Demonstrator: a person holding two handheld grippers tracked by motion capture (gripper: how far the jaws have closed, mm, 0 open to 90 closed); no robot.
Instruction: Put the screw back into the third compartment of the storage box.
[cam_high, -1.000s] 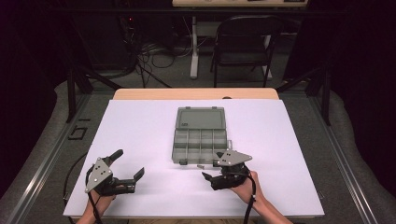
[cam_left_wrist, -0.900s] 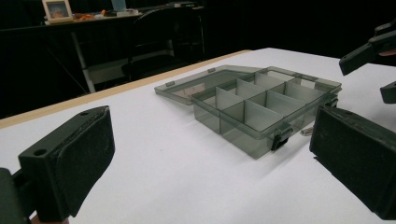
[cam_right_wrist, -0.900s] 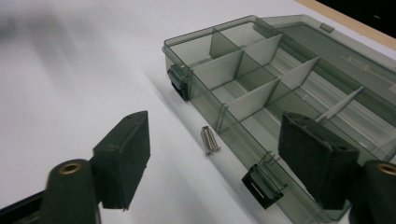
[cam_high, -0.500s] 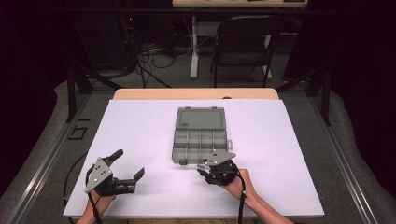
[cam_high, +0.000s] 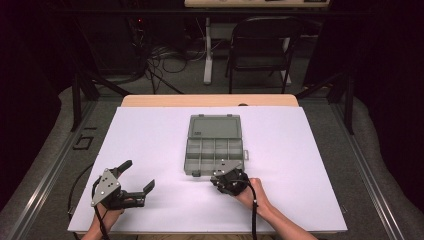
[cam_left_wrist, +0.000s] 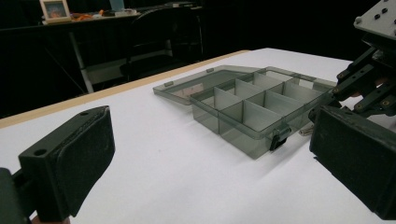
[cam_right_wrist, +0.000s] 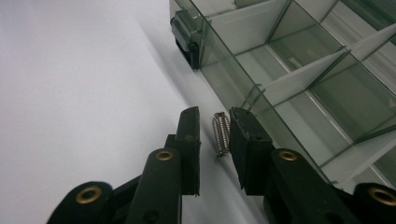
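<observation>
Right gripper (cam_right_wrist: 214, 135) straddling a small silver threaded screw (cam_right_wrist: 221, 132)
Its jaws are standing slightly apart beside the open smoky-grey plastic compartment box (cam_right_wrist: 299, 74); the left gripper (cam_high: 136, 177) is resting spread wide.

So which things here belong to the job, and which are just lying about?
In the job:
right gripper, jaws either side of the screw
screw
open compartment box

Lying about:
left gripper, open, off to the side
chair
floor cables
</observation>
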